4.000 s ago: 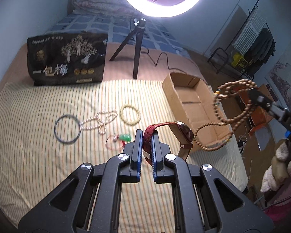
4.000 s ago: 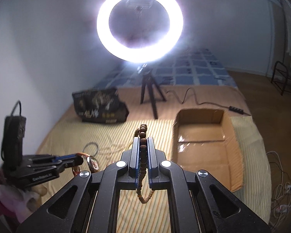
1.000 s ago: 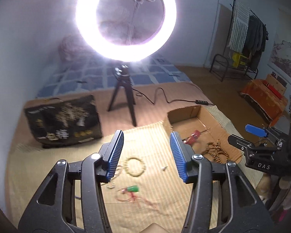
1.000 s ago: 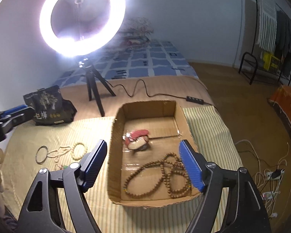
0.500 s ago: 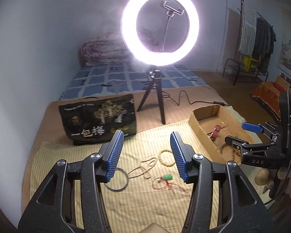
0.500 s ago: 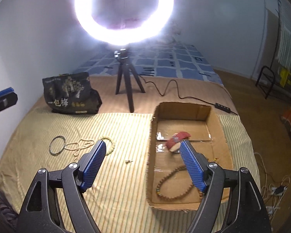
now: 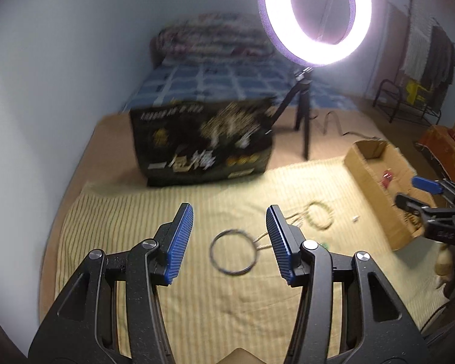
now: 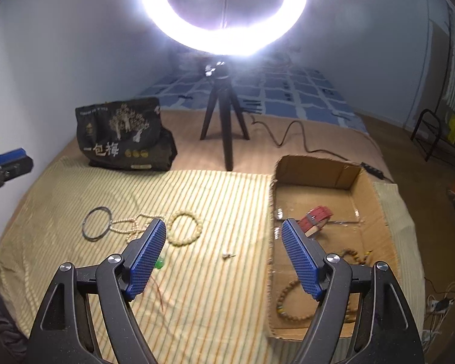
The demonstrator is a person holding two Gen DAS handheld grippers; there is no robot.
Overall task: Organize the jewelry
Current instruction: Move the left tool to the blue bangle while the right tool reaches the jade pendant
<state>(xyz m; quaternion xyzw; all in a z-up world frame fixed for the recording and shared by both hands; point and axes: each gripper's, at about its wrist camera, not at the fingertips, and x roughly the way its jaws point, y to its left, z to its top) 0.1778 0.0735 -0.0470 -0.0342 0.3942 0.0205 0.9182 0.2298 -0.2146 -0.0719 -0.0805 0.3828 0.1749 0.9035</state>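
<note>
Fingers of left gripper wide apart, empty, right gripper likewise

Both the left gripper and right gripper hover with jaws spread wide, holding nothing.

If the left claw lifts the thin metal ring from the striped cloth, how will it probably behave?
The thin metal ring keeps a clean round outline, so it is probably stiff and will not droop. Its wire looks very thin, so it is likely light and may slip between the pads of the open left claw. The pearl strand seems to touch it and might drag along.
</note>
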